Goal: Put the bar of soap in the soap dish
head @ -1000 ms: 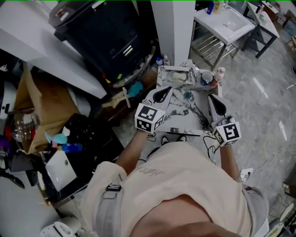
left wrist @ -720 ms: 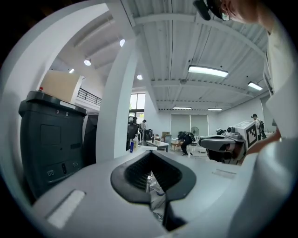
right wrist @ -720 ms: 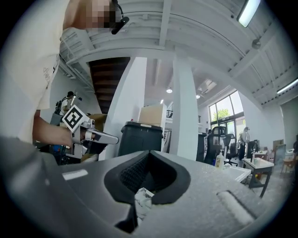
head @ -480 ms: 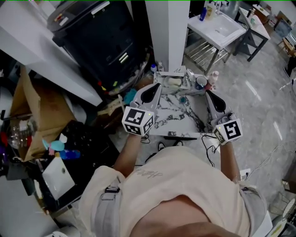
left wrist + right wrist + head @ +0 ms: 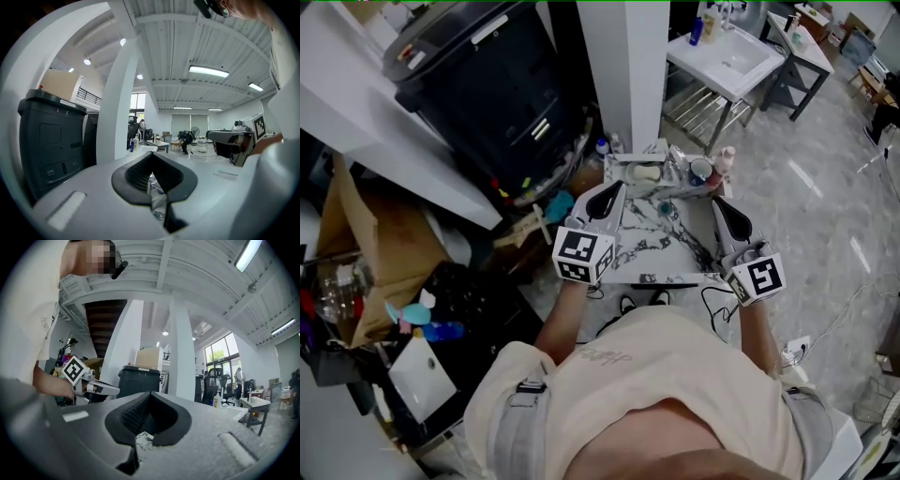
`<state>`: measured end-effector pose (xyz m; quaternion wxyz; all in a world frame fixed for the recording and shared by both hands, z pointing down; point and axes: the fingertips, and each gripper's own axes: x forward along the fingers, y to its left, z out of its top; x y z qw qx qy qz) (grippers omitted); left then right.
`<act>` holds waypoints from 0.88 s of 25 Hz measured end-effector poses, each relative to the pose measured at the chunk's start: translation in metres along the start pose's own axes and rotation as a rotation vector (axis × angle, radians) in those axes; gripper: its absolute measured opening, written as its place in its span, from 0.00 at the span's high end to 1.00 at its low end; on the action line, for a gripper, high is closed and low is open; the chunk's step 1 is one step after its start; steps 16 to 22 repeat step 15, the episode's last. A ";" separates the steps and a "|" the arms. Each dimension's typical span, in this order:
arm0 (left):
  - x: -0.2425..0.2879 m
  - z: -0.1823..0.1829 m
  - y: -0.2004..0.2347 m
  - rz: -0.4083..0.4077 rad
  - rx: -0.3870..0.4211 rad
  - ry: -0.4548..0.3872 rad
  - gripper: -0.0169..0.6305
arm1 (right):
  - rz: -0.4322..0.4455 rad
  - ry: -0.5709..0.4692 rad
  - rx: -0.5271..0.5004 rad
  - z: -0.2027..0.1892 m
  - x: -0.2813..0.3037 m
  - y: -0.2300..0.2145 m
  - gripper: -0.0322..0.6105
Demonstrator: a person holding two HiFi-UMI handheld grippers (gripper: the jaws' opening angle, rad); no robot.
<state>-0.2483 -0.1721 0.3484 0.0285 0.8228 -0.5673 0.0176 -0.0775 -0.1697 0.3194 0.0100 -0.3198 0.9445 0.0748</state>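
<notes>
Abreast: left gripper point(image 5: 613, 190), right gripper point(image 5: 720, 206), closed

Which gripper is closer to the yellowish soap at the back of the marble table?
Left. The left gripper is just in front of the bar of soap, slightly to its left; the right gripper is farther off, on the soap's right side.

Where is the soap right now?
In the head view, the bar of soap lies at the far end of the marble table, left of the cup and just in front of the white pillar.
</notes>
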 end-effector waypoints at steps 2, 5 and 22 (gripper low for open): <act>0.002 -0.003 -0.001 -0.006 -0.003 0.008 0.95 | -0.008 0.002 0.003 -0.002 0.000 -0.001 0.96; 0.003 -0.005 -0.003 -0.018 -0.016 0.006 0.95 | -0.008 0.017 -0.001 -0.009 -0.002 -0.001 0.96; 0.008 -0.014 -0.002 -0.012 -0.031 0.030 0.95 | -0.031 0.008 0.038 -0.013 -0.007 -0.009 0.96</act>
